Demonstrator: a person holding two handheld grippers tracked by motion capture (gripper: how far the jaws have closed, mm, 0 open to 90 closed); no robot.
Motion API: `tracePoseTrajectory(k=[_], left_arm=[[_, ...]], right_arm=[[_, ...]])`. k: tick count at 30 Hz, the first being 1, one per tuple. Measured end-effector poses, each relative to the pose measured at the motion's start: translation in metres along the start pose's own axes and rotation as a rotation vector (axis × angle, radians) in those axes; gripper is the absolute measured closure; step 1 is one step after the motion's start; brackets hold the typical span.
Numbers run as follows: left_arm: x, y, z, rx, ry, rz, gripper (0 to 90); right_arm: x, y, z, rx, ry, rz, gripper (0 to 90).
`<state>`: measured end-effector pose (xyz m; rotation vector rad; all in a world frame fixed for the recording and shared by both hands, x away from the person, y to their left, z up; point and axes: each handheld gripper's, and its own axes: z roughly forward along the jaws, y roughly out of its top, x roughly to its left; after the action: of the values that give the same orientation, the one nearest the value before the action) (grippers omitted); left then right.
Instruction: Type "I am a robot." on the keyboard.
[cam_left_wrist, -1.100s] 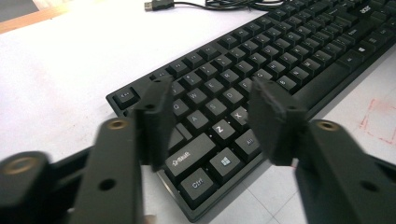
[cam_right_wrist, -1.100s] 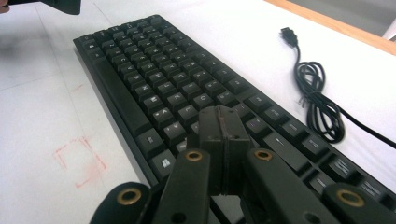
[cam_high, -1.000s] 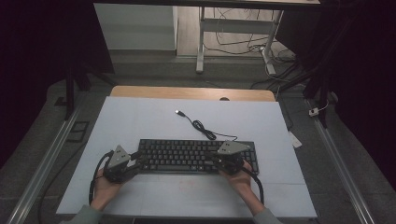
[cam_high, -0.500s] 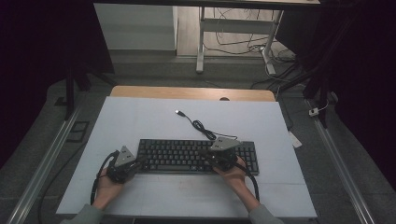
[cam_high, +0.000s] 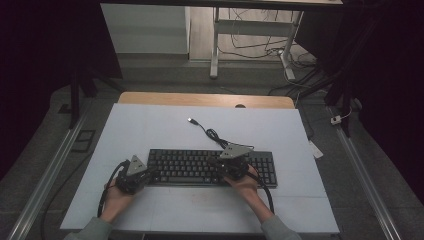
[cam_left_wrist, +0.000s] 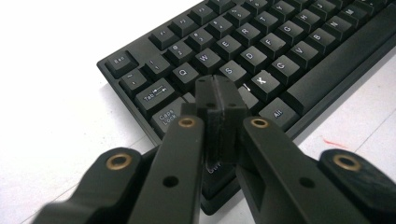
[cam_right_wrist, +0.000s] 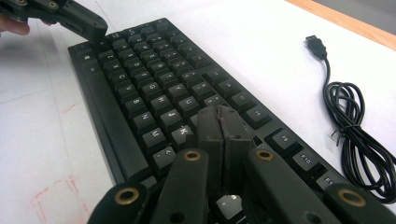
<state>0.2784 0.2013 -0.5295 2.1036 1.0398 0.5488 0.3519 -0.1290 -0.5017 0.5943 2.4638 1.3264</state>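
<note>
A black keyboard (cam_high: 190, 167) lies along the front half of the white table (cam_high: 150, 125). My left gripper (cam_high: 152, 173) is at its left end, shut with nothing between the jaws. In the left gripper view its tips (cam_left_wrist: 216, 86) sit over the keys (cam_left_wrist: 280, 42) near Caps Lock and A. My right gripper (cam_high: 212, 162) is over the right half of the keyboard, shut and empty too. Its tips (cam_right_wrist: 219, 114) rest above the keys (cam_right_wrist: 154, 70) near K and L. The left gripper (cam_right_wrist: 88, 25) shows at the keyboard's far corner.
The keyboard's black cable (cam_high: 212, 134) lies coiled behind it and ends in a loose USB plug (cam_high: 191, 120) on the table; the coil (cam_right_wrist: 348, 121) is to the right of my right gripper. A wooden strip (cam_high: 205, 99) edges the table's back. Metal rails (cam_high: 50, 170) flank the table.
My right gripper has moved left along the keyboard, from near its right end toward the middle. The left gripper stays at the left end.
</note>
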Motion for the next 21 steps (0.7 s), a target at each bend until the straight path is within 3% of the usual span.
tracePoseTrajectory(k=[21], left_arm=[[-0.001,0.000,0.005,0.034,-0.002,0.020,88.8]], right_arm=[[0.002,0.008,0.015,0.016,0.008,-0.011,88.7]])
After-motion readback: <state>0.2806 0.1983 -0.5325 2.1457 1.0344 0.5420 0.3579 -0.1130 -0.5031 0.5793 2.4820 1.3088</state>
